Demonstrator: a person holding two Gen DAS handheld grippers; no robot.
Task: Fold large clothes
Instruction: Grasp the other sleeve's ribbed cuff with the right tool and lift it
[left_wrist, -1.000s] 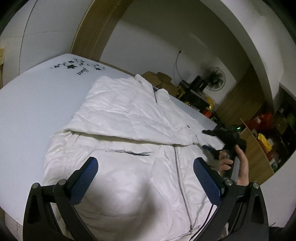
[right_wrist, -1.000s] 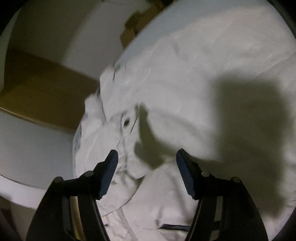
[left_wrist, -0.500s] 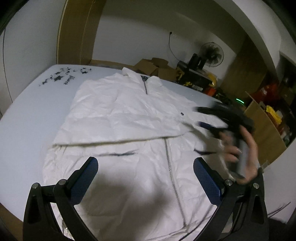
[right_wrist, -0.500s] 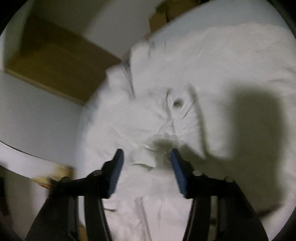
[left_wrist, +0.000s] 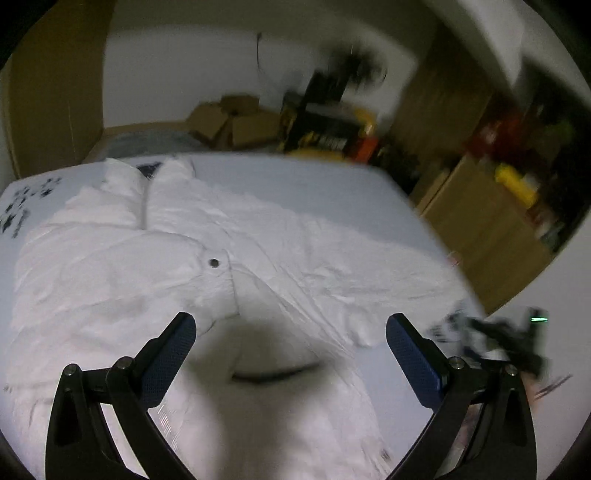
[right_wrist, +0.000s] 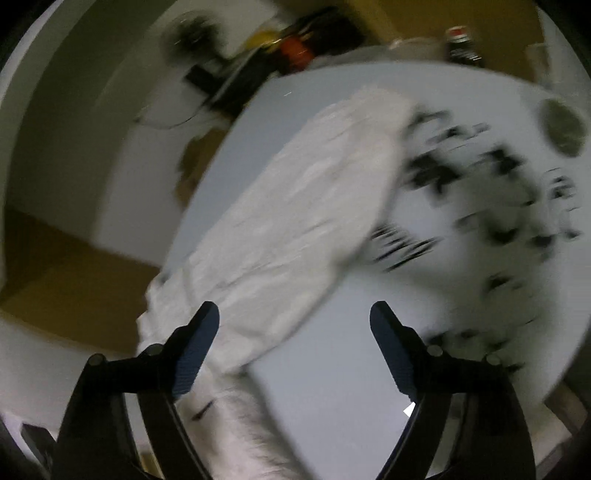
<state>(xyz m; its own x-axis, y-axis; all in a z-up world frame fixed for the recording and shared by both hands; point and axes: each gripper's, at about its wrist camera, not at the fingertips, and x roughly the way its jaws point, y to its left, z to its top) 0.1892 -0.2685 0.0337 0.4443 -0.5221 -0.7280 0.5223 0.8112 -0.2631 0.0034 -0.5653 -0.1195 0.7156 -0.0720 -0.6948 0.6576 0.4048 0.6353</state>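
White puffy jacket (left_wrist: 258, 266) flat on table (left_wrist: 332, 184), 1 sleeve folded across

Both views are dim, with dark fisheye vignetting and bent edges. The right wrist view is heavily motion-blurred, smearing the black print (right_wrist: 491, 199) at right. In the left wrist view a soft dark shadow (left_wrist: 266, 354) lies low in the centre, and the upper-right background is blurred.

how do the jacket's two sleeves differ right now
The left sleeve is folded across the jacket chest, its snap cuff near the zipper. The right sleeve lies stretched out sideways on the table, unfolded. The folded one looks compact, the other long and creased. Both are white and lie flat.
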